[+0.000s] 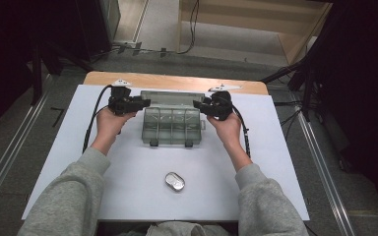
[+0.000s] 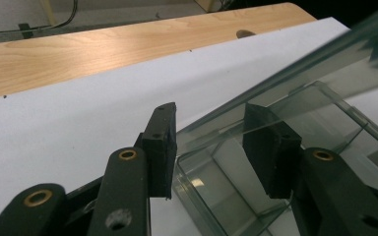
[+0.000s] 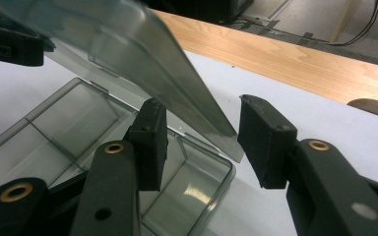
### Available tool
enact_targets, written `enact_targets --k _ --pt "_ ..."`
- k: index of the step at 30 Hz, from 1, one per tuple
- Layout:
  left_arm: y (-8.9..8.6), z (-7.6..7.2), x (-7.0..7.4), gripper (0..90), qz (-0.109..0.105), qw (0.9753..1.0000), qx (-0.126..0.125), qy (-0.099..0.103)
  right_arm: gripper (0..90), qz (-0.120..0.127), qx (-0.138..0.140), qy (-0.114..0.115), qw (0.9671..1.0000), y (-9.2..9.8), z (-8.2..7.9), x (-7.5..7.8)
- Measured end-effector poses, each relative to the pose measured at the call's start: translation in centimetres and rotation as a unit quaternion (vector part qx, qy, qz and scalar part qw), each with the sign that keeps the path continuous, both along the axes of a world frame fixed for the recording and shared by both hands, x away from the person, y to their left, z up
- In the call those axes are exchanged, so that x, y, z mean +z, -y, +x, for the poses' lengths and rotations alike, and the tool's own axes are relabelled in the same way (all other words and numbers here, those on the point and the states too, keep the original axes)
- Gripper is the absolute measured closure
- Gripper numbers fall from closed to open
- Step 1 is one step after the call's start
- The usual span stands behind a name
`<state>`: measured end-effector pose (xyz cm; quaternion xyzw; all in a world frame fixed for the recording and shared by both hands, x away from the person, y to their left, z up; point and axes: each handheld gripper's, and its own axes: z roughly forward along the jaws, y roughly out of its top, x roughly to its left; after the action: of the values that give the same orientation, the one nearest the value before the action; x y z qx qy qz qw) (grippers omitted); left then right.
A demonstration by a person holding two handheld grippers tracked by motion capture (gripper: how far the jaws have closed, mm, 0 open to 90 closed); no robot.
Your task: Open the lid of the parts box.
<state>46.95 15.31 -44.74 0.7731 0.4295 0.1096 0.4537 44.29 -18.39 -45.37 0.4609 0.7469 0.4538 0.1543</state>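
Box (image 1: pixel 171 126): clear, with compartments, near the table's (image 1: pixel 128 172) far edge, midway between its left and right edges; two dark latches on its near wall.
Lid (image 1: pixel 170 97): raised, tilted up off the box along the far side.
Left gripper (image 1: pixel 146 103): at the lid's left end; jaws apart, straddling the lid edge, no pad pressed to it (image 2: pixel 211 142).
Right gripper (image 1: pixel 197 104): at the lid's right end; jaws spread, lid corner between them, gap on both sides (image 3: pixel 197 132).
Tin (image 1: pixel 174 181): small oval metal piece, near edge of table, well apart from box.
Hands: one per gripper, grey sleeves.
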Motion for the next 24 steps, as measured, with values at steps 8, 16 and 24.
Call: enact_targets --k 8,16,24 --pt "0.4 0.1 -0.2 57.9 0.007 0.9998 0.011 0.015 53.8 0.005 -0.012 -0.005 0.9999 -0.1 0.5 -0.4" --pt "0.7 0.3 -0.5 58.5 0.003 0.999 0.025 0.037 53.5 0.01 -0.02 -0.005 0.9997 -0.2 0.9 -0.5" --pt "1.0 0.6 -0.9 58.5 0.003 0.9987 0.034 0.038 55.3 0.004 -0.033 -0.005 0.9994 -0.5 1.3 -0.8"
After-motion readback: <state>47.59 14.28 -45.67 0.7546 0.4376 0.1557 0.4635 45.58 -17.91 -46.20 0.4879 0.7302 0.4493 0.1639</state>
